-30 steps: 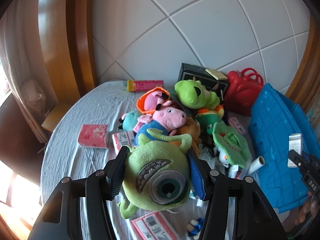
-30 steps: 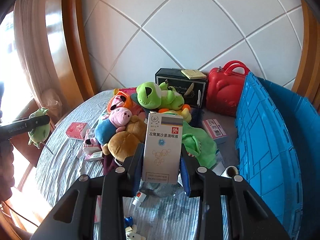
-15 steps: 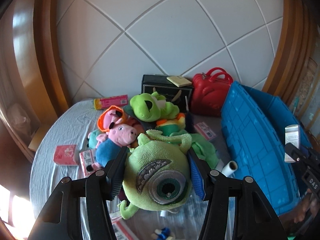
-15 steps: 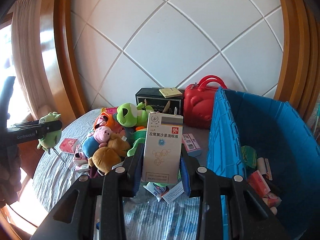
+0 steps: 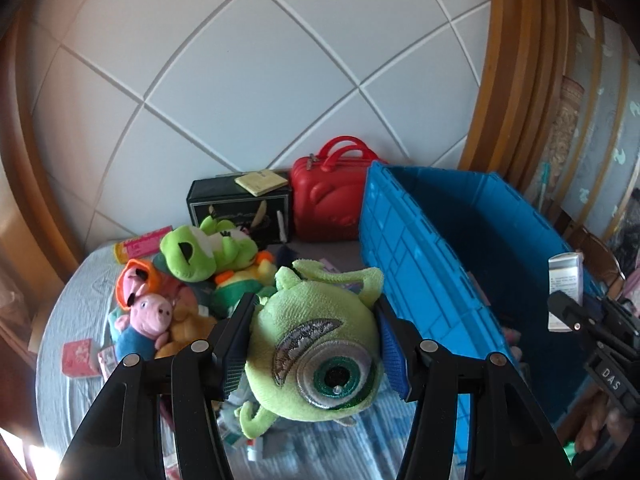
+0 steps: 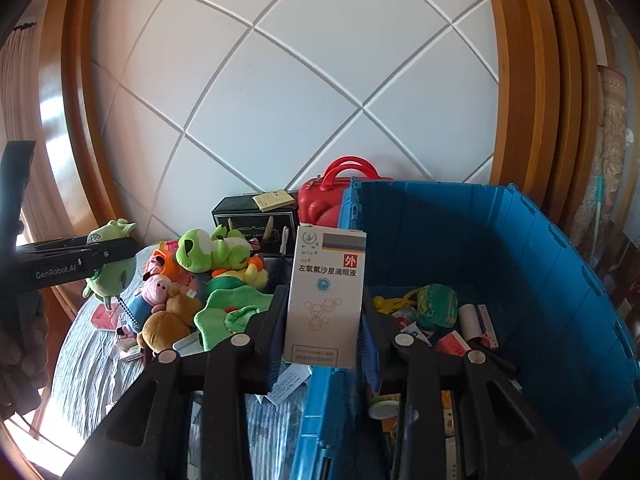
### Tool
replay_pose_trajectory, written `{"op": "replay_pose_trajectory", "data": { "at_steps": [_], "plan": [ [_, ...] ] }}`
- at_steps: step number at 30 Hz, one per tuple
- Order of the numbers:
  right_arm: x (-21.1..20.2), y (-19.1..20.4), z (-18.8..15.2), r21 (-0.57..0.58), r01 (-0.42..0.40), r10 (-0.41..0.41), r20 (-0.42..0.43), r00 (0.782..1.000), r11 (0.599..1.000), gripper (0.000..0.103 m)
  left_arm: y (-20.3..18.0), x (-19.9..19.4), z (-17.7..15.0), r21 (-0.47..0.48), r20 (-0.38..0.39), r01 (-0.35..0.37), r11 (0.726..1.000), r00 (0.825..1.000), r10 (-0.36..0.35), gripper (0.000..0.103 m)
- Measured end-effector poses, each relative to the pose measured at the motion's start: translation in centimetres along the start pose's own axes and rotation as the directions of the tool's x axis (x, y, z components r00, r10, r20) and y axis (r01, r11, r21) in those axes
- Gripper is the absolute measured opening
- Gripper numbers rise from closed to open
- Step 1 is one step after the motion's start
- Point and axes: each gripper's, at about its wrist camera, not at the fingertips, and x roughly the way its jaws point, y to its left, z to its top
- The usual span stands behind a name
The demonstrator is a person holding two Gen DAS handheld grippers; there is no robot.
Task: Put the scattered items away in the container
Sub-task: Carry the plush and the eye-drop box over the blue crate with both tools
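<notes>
My left gripper (image 5: pixel 314 344) is shut on a green one-eyed monster plush (image 5: pixel 316 352) and holds it above the table, left of the blue crate (image 5: pixel 420 280). My right gripper (image 6: pixel 322 328) is shut on a white medicine box (image 6: pixel 326 296), held upright over the crate's left wall (image 6: pixel 344 216). The crate interior (image 6: pixel 520 280) holds several small items. The left gripper with the plush also shows in the right wrist view (image 6: pixel 108 276); the right gripper with the box also shows in the left wrist view (image 5: pixel 566 296).
A pile of plush toys lies on the table: a green frog (image 5: pixel 200 252), a pink pig (image 5: pixel 148 316), a brown bear (image 6: pixel 164 324). A black box (image 5: pixel 240 208) and red case (image 5: pixel 332 196) stand at the back wall. Small pink boxes (image 5: pixel 78 360) lie at the left.
Both grippers have risen and swung right toward the blue crate with their loads. The right gripper now hangs over the crate's left wall, and the crate's inside shows.
</notes>
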Motion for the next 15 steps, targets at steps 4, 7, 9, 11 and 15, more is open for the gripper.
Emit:
{"op": "replay_pose_trajectory", "data": {
  "at_steps": [4, 7, 9, 11, 15],
  "plan": [
    [-0.7, -3.0, -0.2, 0.037, 0.049, -0.049, 0.002, 0.999, 0.998, 0.032, -4.5, 1.0, 1.7, 0.059, 0.011, 0.054, 0.997, 0.998, -0.055, 0.056],
    [-1.4, -5.4, -0.3, 0.071, 0.090, -0.090, 0.000, 0.996, 0.993, 0.032, -8.0, 1.3, 3.1, 0.101, 0.025, 0.097, 0.990, 0.995, -0.100, 0.056],
    [-1.9, -6.9, -0.5, 0.087, 0.117, -0.118, 0.001, 0.993, 0.989, 0.032, -10.1, 1.7, 3.9, 0.126, 0.027, 0.125, 0.984, 0.991, -0.130, 0.056],
    [-2.4, -8.4, -0.7, 0.104, 0.143, -0.144, -0.001, 0.990, 0.984, 0.032, -12.4, 2.0, 4.5, 0.155, 0.029, 0.152, 0.976, 0.987, -0.158, 0.056],
    [-3.1, -11.3, -1.3, 0.138, 0.194, -0.194, -0.012, 0.981, 0.971, 0.032, -16.6, 2.7, 5.3, 0.201, 0.019, 0.208, 0.957, 0.976, -0.216, 0.056]
  ]
}}
